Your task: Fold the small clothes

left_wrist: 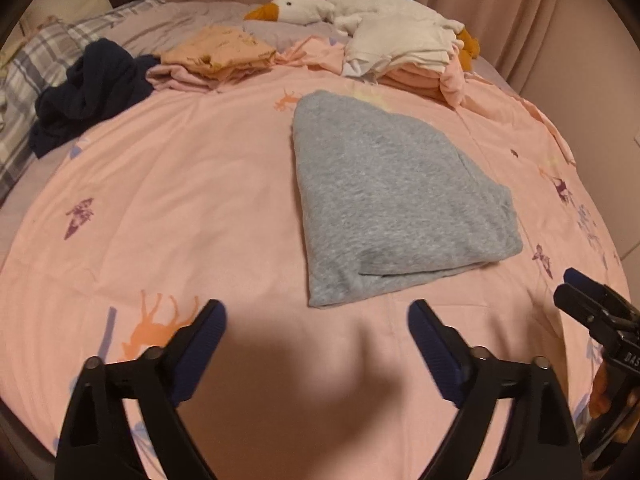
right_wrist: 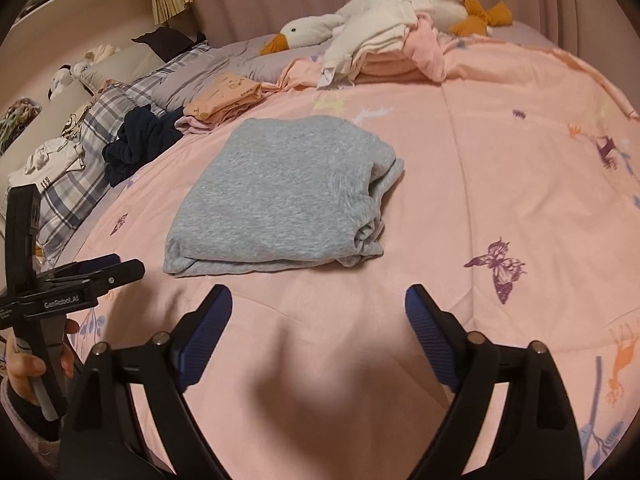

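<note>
A grey garment (left_wrist: 392, 200) (right_wrist: 280, 200) lies folded into a thick rectangle on the pink printed duvet (left_wrist: 180, 200) (right_wrist: 480, 200). My left gripper (left_wrist: 317, 308) hovers just short of the garment's near edge, open, with only bedding between its blue pads. My right gripper (right_wrist: 318, 292) hangs open the same way in front of the garment, holding nothing. Each gripper also shows in the other's view: the right gripper (left_wrist: 570, 284) at the right edge, the left gripper (right_wrist: 128, 264) at the left edge, carried by a hand (right_wrist: 24, 364).
A crumpled navy garment (left_wrist: 88, 88) (right_wrist: 140, 140) lies at the left by plaid pillows (left_wrist: 36, 60). Folded orange clothes (left_wrist: 220, 54) (right_wrist: 224, 98) and a white-and-pink stack (left_wrist: 400, 56) (right_wrist: 372, 48) sit at the back, beside a goose plush (left_wrist: 304, 8) (right_wrist: 320, 28).
</note>
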`<action>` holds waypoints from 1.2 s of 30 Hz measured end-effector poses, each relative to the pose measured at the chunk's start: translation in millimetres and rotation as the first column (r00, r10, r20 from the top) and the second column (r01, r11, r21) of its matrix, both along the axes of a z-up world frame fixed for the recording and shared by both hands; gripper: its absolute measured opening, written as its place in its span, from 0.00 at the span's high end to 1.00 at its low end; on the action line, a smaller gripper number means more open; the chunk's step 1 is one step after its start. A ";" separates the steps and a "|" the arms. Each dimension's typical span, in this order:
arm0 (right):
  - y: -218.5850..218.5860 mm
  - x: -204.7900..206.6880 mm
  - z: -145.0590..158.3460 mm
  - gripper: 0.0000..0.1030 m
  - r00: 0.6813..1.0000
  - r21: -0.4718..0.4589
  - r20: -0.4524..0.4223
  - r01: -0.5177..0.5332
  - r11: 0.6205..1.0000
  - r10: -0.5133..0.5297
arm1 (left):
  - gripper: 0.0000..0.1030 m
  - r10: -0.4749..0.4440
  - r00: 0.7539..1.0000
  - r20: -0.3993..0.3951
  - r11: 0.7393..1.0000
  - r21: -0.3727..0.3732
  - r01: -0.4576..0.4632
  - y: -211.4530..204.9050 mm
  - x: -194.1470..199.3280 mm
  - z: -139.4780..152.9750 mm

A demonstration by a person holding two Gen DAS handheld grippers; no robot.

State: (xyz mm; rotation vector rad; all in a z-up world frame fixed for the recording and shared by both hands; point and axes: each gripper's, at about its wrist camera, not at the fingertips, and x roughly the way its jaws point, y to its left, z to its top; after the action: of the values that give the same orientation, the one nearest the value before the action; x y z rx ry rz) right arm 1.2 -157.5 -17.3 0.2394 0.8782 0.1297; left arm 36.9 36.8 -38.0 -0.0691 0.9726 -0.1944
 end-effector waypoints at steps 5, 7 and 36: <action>10.1 -5.4 11.9 0.00 1.000 -0.050 0.022 0.011 0.999 -0.010 | 0.09 0.055 0.998 0.023 0.997 0.050 -0.056 0.2 -6.4 8.6; 15.3 -8.5 18.8 0.00 0.999 -0.076 0.044 0.023 0.997 -0.019 | 0.09 0.069 0.997 0.027 0.995 0.074 -0.071 -0.7 -8.2 11.1; 43.7 -15.5 42.5 0.00 0.998 -0.117 0.043 0.053 0.992 -0.048 | 0.09 0.094 0.994 0.056 0.985 0.140 -0.101 -7.2 -24.5 35.1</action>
State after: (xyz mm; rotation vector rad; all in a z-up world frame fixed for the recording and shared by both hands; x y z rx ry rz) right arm -14.3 -113.8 25.2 0.1477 0.8366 0.0349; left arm 12.4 29.6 -2.8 0.0196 0.9296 -0.0362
